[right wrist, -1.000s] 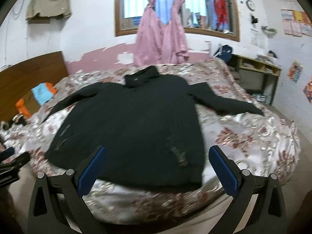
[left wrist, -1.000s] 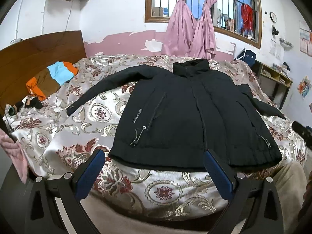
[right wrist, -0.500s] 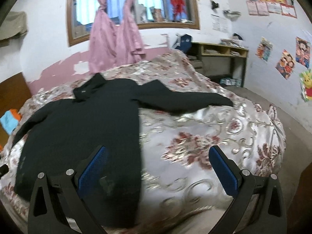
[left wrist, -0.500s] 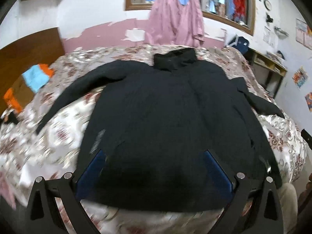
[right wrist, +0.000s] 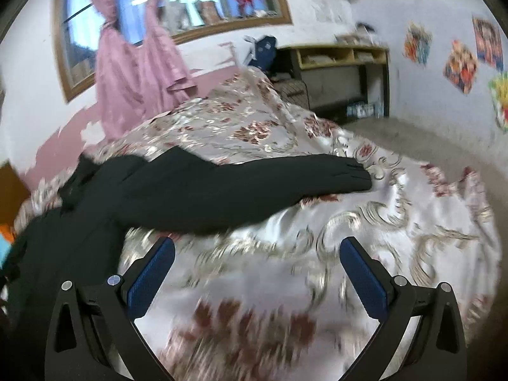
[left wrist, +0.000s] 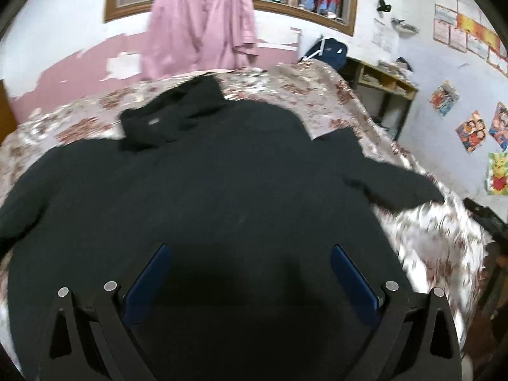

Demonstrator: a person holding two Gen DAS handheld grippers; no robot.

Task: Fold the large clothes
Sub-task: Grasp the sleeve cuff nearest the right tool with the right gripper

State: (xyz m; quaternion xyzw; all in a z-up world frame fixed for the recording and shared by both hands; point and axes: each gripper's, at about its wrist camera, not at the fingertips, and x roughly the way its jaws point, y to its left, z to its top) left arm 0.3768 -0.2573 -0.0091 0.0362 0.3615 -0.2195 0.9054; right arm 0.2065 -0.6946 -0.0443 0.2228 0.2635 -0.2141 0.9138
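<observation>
Both cameras have swung rightward since a second ago: left gripper (left wrist: 247,273) over the black jacket (left wrist: 206,190) and right gripper (right wrist: 257,266) near its sleeve (right wrist: 254,187), jaws spread and empty, the jacket flat and unfolded on the bed (right wrist: 397,222), no fold begun.

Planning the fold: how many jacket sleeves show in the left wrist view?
2. One sleeve runs off toward the picture's left edge; the other sleeve stretches right across the floral bedspread. Both belong to the black jacket; the first sleeve's cuff is out of frame.
</observation>
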